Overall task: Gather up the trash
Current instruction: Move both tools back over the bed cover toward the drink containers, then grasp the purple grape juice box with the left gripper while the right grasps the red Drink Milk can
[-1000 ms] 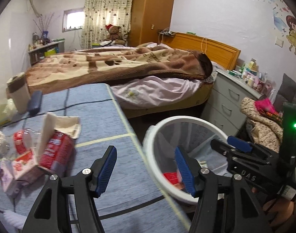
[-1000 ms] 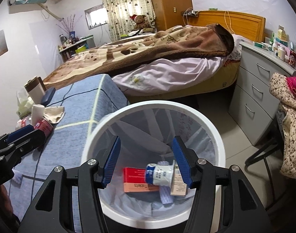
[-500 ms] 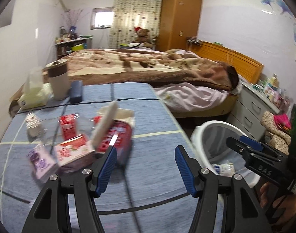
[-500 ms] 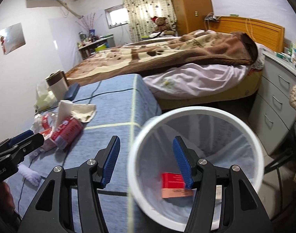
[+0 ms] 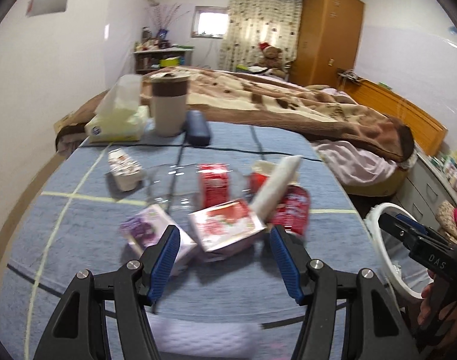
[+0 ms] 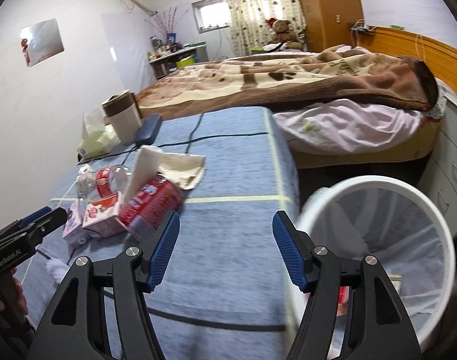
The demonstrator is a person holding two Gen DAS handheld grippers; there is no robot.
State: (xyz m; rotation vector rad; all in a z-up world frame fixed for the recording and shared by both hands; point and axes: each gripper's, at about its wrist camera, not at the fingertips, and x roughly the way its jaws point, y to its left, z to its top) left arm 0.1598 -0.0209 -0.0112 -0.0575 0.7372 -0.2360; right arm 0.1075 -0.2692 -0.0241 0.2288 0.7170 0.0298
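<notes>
Bedroom — blue table (image 5: 78, 228) bears litter; left gripper (image 5: 224, 250), right gripper (image 6: 225, 243) spread wide, empty.

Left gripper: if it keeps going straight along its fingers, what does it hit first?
Probably the pink-and-white strawberry carton, lying dead ahead between the open left gripper fingers on the blue table. The purple carton sits just left; depth is blurred.
</notes>
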